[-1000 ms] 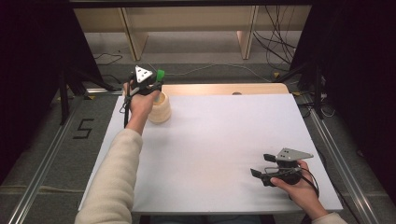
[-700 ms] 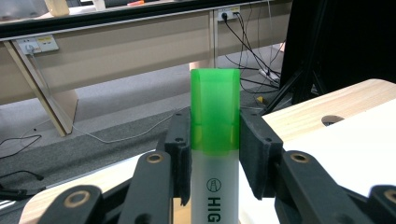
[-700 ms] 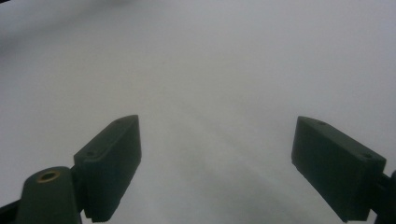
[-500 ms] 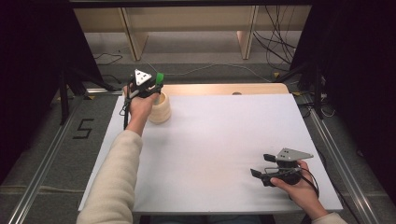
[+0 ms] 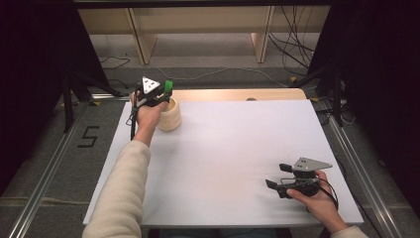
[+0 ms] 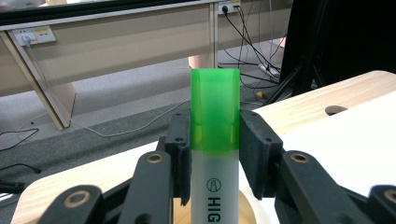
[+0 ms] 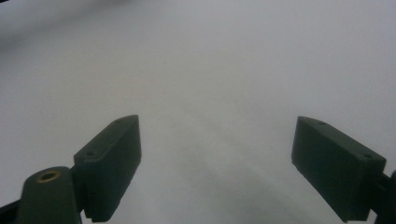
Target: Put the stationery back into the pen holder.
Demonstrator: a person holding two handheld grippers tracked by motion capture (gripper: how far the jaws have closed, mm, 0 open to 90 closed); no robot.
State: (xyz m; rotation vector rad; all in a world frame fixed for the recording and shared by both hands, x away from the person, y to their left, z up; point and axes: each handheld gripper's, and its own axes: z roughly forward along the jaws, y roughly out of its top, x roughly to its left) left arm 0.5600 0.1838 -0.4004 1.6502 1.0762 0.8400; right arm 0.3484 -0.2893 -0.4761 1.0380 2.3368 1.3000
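My left gripper (image 5: 163,95) is shut on a highlighter (image 6: 215,140) with a green cap (image 5: 168,88) and a white barrel, held upright. In the left gripper view the barrel's lower end reaches down into the mouth of a pale wooden cup (image 6: 247,215). The cup (image 5: 170,119) stands at the far left of the white table sheet (image 5: 233,148), right under the gripper. My right gripper (image 5: 277,176) rests low at the near right of the sheet, jaws wide open with nothing between its pads (image 7: 112,154).
A bare wooden strip (image 5: 237,94) with a small hole runs along the table's far edge. Grey floor, cables and a wooden bench lie beyond. Metal rails flank the table on both sides.
The left gripper with the highlighter has shifted slightly over the cup. The right gripper has not moved.
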